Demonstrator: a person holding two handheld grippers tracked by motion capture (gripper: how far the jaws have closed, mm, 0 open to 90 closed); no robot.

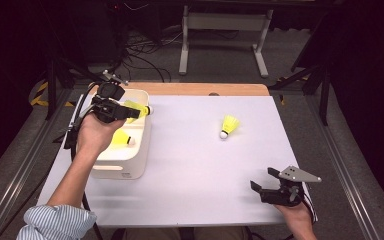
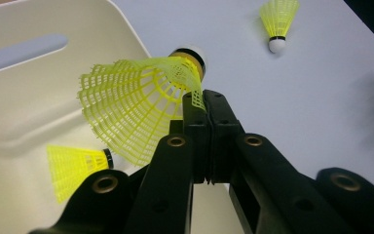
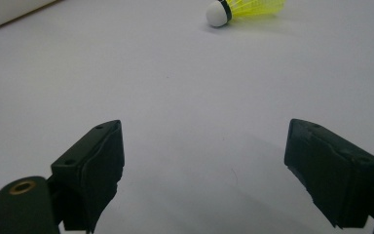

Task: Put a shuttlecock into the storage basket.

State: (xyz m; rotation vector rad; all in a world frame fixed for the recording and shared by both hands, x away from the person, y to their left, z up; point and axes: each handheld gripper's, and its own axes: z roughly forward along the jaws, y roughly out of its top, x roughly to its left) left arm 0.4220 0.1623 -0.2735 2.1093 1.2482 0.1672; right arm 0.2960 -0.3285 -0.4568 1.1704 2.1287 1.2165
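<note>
- Three yellow mesh-skirted plastic shuttlecocks in total, and my read is the job is roughly a third done, with the second one about to count
- One shuttlecock (image 1: pixel 122 139) already lies on its side inside the cream plastic bin with rounded corners (image 1: pixel 130 170) at the table's left side; that's all I can see in there
- The held shuttlecock (image 2: pixel 136 105) is pinched by the edge of its skirt in the left gripper (image 2: pixel 205 100), jaws squeezed tight on the mesh, cork end pointing away, hanging over the bin's right rim, so it just needs letting go
- The last shuttlecock (image 1: pixel 228 126) sits out on the white table sheet (image 1: pixel 205 165), well apart from the bin, untouched
- The right gripper (image 3: pixel 204 165) rests low near the front right edge, jaws spread wide with nothing between them, probably up next for that stray one
</note>
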